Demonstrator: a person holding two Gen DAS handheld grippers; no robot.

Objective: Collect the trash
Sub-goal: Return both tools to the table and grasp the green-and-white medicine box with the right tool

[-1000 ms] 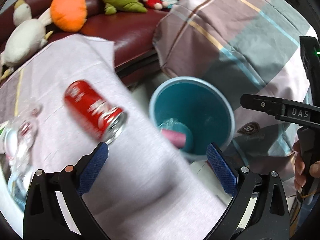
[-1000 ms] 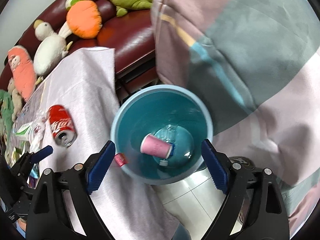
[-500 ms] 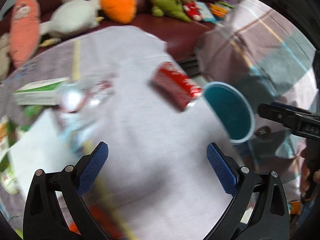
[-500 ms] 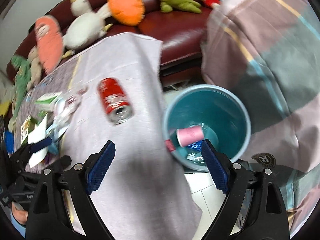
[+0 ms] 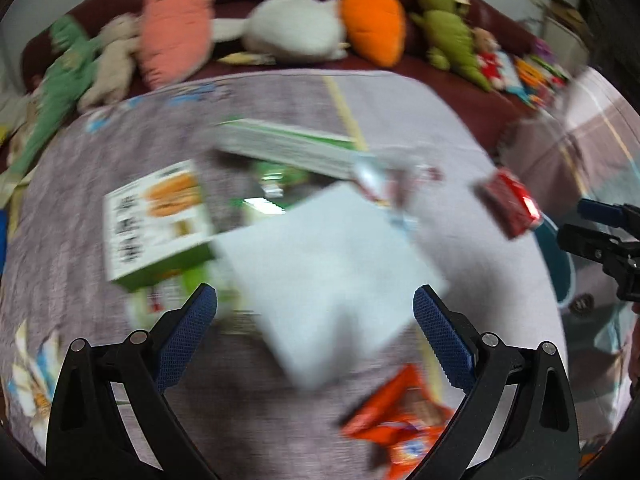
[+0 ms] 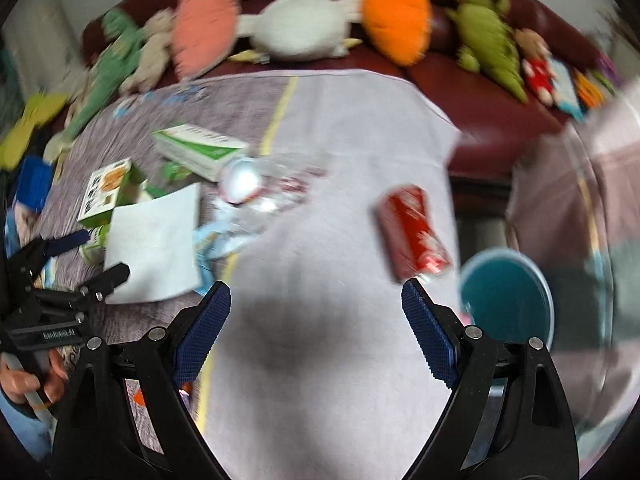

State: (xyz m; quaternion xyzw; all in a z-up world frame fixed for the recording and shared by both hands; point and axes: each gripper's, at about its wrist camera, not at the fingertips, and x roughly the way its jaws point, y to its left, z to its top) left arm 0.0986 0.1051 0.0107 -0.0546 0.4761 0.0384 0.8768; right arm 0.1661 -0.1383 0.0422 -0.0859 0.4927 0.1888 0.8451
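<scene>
Hovering above cloth-covered tabletop, both grippers empty: left gripper jaws spread wide over flat white paper sheet; right gripper jaws spread wide over bare cloth. Judged paper thin, limp, very light; best pinched at a free corner or edge. Lay touching green-and-white printed cardboard carton, stiff, boxy, likely empty and light; take across narrow sides. Long green-and-white flat box just behind, rigid. Crumpled clear plastic bottle near centre, slick, springy, crushable; grip at neck or body. Red aluminium drink can on its side near tabletop edge, smooth, round, prone to rolling; clamp across the cylinder. Orange foil snack wrapper at near edge, crinkly, slippery. Round teal plastic bin on floor beside tabletop, well apart from paper pile.
</scene>
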